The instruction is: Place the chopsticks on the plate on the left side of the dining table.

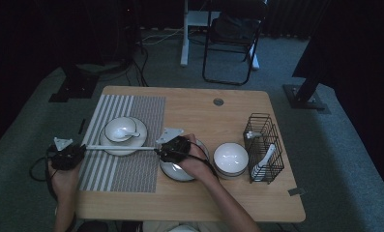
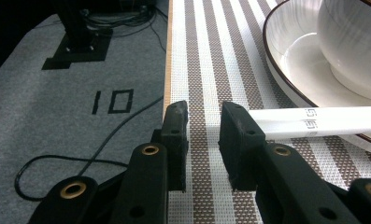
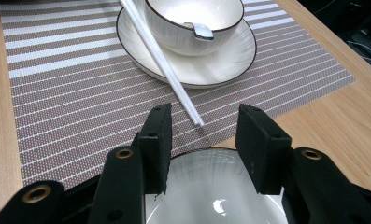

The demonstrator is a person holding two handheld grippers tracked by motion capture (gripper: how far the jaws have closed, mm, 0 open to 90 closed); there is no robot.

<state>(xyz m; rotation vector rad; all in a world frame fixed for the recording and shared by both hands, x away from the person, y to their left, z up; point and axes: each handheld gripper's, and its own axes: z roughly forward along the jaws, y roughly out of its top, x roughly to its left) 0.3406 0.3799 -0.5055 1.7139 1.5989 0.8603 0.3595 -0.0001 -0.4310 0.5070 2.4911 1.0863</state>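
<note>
A pair of white chopsticks (image 1: 119,147) lies across the front rim of a dark-edged white plate (image 1: 141,140) on the striped placemat (image 1: 131,174). On that plate stands a white bowl (image 1: 121,129) with a spoon (image 1: 131,131) in it. My left gripper (image 1: 83,147) is at the mat's left edge. In the left gripper view its jaws (image 2: 204,126) stand open over bare mat, and the chopsticks' end (image 2: 314,119) rests against the outer side of one jaw. My right gripper (image 3: 206,116) is open too, with the chopsticks' tip (image 3: 160,56) just beyond the gap, unheld.
A second white plate (image 1: 177,173) lies under the right gripper, off the mat's right edge. Right of it stands another white bowl (image 1: 230,157), then a black wire rack (image 1: 264,145) with a white spoon (image 1: 266,159) inside. A folding chair stands beyond the table.
</note>
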